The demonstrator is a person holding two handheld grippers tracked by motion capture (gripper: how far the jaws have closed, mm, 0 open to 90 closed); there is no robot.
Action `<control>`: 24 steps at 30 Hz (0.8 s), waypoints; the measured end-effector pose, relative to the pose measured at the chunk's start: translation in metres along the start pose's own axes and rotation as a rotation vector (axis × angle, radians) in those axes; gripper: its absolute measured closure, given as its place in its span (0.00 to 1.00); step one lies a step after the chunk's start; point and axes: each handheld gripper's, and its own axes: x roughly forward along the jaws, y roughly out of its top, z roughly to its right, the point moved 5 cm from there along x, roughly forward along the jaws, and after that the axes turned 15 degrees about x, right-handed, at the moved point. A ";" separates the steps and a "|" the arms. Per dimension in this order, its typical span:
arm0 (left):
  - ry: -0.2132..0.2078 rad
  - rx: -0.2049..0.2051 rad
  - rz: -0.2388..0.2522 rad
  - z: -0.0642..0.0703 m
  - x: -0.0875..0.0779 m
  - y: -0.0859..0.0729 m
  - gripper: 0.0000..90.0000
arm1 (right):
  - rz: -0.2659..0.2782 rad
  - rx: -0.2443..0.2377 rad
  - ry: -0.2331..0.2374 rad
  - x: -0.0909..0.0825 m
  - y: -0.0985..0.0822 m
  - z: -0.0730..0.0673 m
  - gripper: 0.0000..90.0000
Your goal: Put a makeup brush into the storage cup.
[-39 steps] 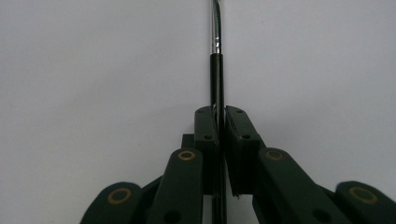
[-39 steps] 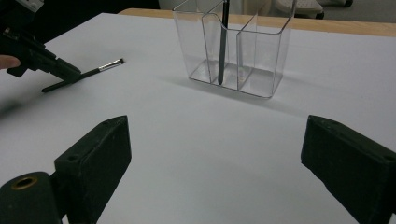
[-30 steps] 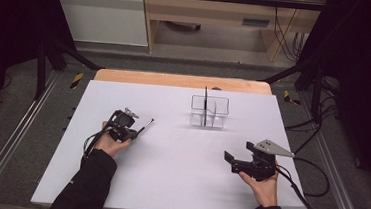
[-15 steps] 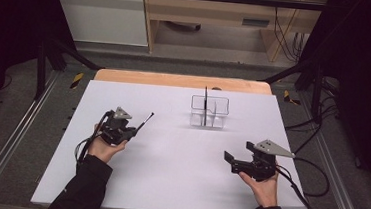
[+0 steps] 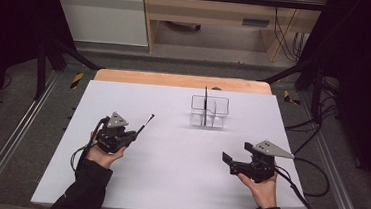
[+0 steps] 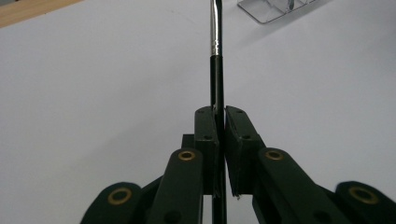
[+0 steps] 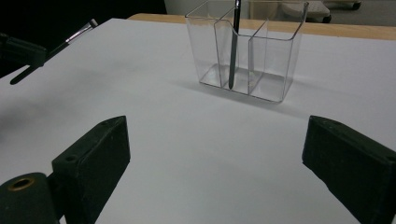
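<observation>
At nine o'clock on the worktop, left gripper fingers clamp a brush, not yet in the organizer; another brush stands inside. Right gripper fingers stay apart.

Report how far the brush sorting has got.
Done: one brush stands upright in the clear organizer. In hand: the left gripper is shut on a second brush, pointed toward the organizer. Left: carry it over and drop it in. The right gripper waits open.
</observation>
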 end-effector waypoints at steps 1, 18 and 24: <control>0.001 0.000 0.003 0.001 -0.001 0.000 0.93 | 0.000 0.002 0.001 0.000 0.000 -0.001 0.09; 0.017 0.008 0.072 0.029 -0.006 0.009 0.93 | 0.006 0.015 0.040 0.003 0.002 -0.012 0.08; 0.020 -0.017 0.105 0.036 -0.009 0.013 0.93 | 0.008 0.019 0.058 0.006 0.006 -0.020 0.09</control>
